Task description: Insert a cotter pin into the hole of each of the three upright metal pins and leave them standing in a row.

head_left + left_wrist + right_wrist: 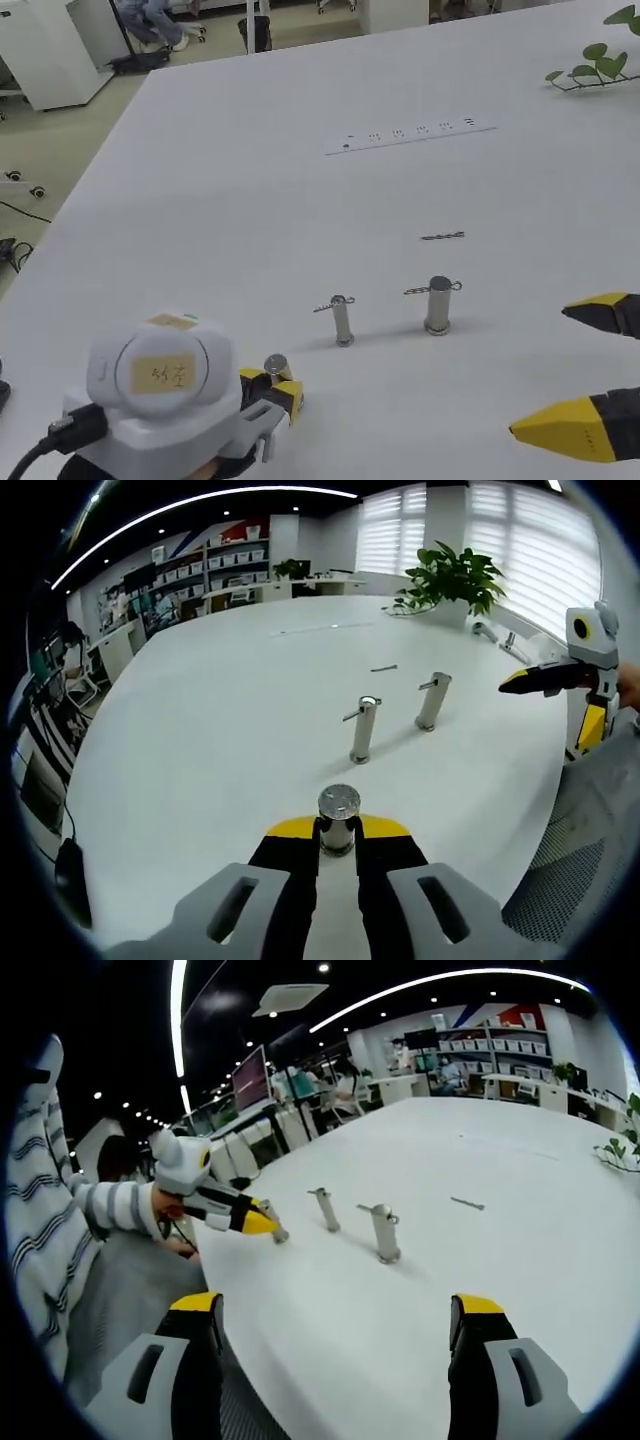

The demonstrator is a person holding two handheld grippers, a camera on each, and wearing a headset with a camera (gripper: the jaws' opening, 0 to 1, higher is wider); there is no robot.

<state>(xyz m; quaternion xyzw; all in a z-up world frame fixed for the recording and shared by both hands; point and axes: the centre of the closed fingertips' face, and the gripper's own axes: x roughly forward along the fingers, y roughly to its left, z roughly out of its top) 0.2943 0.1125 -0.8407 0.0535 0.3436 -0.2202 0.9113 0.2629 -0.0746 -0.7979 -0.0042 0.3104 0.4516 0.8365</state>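
Left gripper (338, 832) jaws are clenched low on a bare metal pin (339, 802), likely stiff, smooth and tippy. Beyond that pin stand two fitted pins (342, 320) (438, 305); farther beyond lies a loose cotter pin (442, 237), probably light and springy. Right gripper (337, 1305) jaws are released. The left gripper view shows the grip point, which the head view hides.

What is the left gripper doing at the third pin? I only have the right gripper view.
Observer: The left gripper has its jaws shut on the third metal pin, just under the head.
Operator: Cotter pin in it?
Observer: Left gripper view: the head and the shaft above the jaws are bare.
Operator: Anything beyond the loose cotter pin?
Observer: In the head view a power strip lies on the table, farther out than the loose cotter pin.
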